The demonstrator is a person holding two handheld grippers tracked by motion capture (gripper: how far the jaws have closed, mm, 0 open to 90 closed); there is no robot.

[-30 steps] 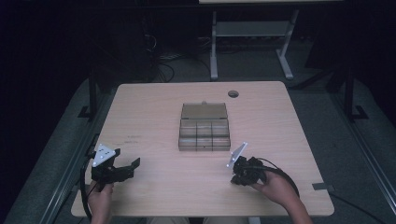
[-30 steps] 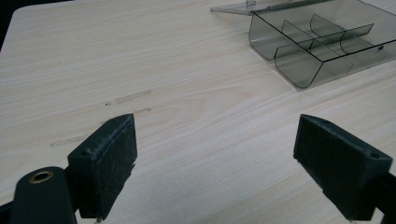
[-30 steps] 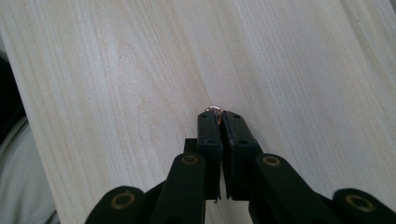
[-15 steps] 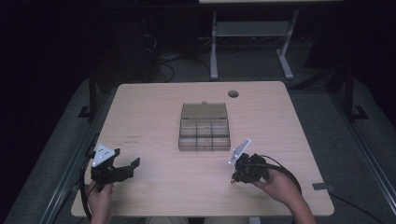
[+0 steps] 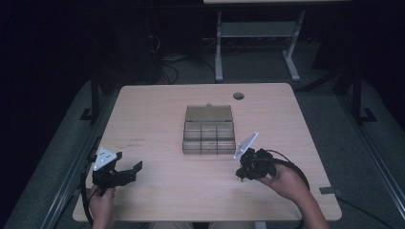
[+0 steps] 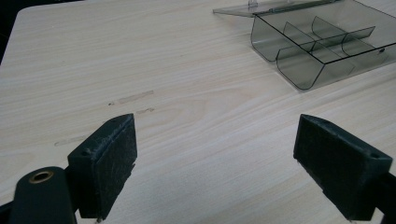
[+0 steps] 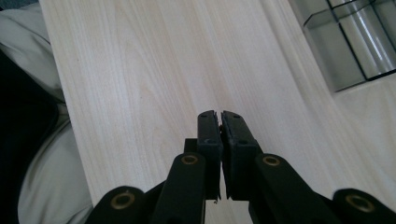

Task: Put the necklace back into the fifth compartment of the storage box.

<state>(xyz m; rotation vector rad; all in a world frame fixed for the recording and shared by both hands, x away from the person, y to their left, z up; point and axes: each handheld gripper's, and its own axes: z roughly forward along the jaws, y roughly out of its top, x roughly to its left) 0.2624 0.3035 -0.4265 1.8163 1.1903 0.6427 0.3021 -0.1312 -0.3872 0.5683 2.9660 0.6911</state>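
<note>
Smoky clear glossy plastic box (image 5: 209, 136); matt woodgrain table (image 5: 153, 114).

The high view looks forward and down from above the person's side, taking in the whole desk (image 5: 157, 114) from afar. The left gripper view sits low and close to the desktop, facing the clear compartment box (image 6: 322, 46). The right gripper view looks steeply down near the desk's front edge. All three share that box.

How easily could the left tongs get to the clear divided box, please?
Probably easily: the left tongs stand open, with bare table between them and the box.
</note>
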